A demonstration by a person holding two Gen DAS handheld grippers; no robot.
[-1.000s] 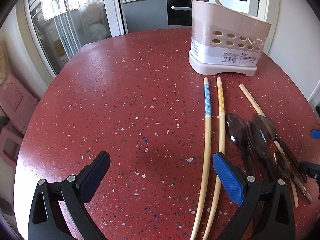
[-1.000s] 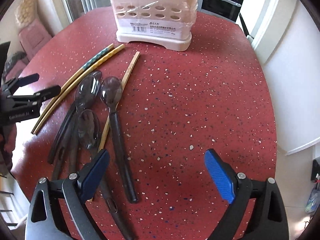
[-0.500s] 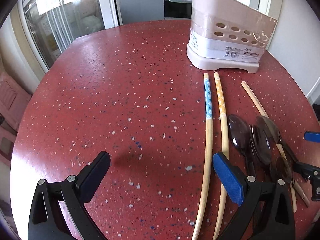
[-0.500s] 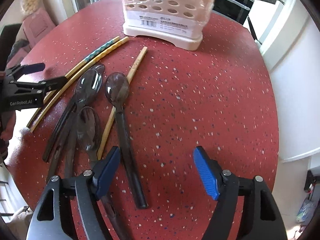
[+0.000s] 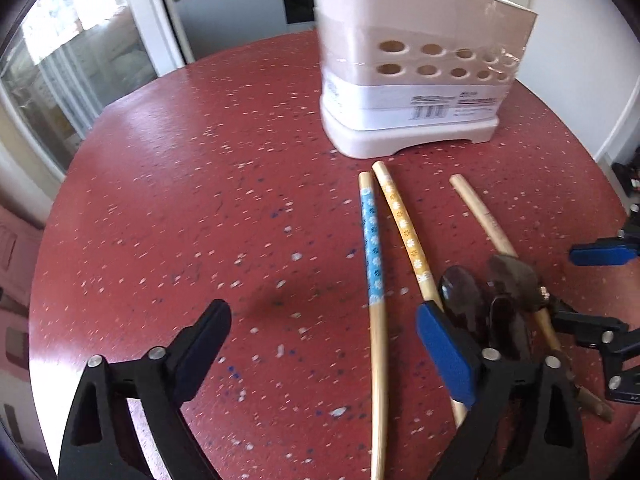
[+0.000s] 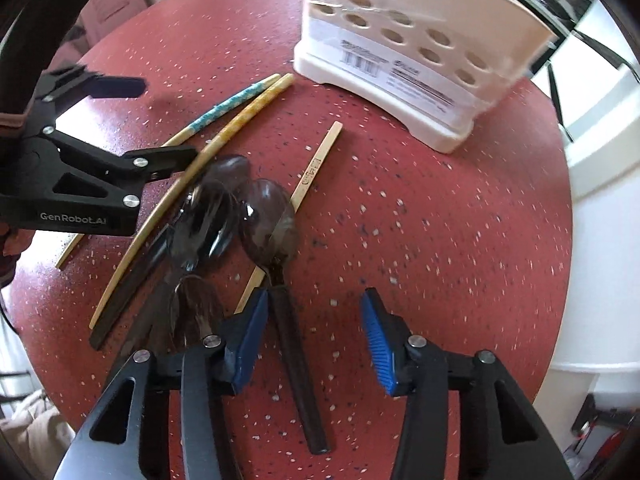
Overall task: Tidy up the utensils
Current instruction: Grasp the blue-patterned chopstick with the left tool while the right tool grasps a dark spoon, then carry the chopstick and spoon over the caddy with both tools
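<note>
While both tongs [image 5: 322, 344] [image 6: 314, 338] gape, right closing around nothing, kitchen cabinets [image 5: 224, 12] back the red speckled table [image 5: 200, 184].

Left wrist view: mounted on the left gripper [image 5: 320, 336], low and close above the red table [image 5: 200, 200], looking steeply down and forward toward the far utensil holder [image 5: 412, 80]. Right wrist view: mounted on the right gripper [image 6: 312, 336], angled down even more steeply, nearer the dark spoons [image 6: 240, 216]. Shared by both: holder, patterned chopsticks [image 5: 372, 248], spoons, plus each other's gripper at the frame edge.
</note>
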